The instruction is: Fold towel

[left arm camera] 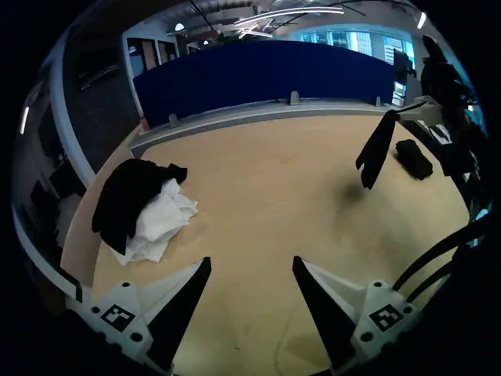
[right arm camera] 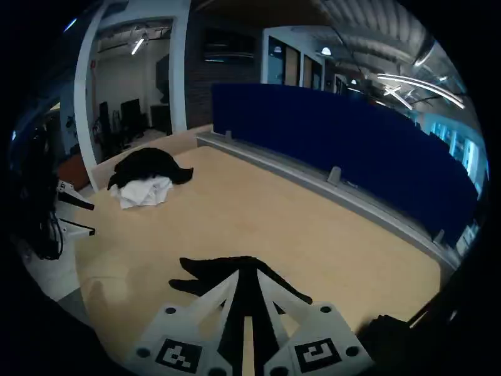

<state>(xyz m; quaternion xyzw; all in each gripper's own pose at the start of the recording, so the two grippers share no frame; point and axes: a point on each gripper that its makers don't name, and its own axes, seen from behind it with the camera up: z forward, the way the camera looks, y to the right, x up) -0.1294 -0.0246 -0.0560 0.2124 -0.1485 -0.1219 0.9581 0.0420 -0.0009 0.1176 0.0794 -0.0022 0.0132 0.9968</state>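
A black towel hangs in the air over the right side of the wooden table, held at its top by my right gripper. In the right gripper view that gripper is shut on the black towel, which spreads out to both sides of the fingers. My left gripper is open and holds nothing, low over the table's near edge. In the right gripper view its white fingers show at the far left. A heap of black and white towels lies on the table's left end.
A folded black towel lies on the table to the right of the hanging one. A blue divider panel runs along the table's far edge. Black cables trail at the lower right.
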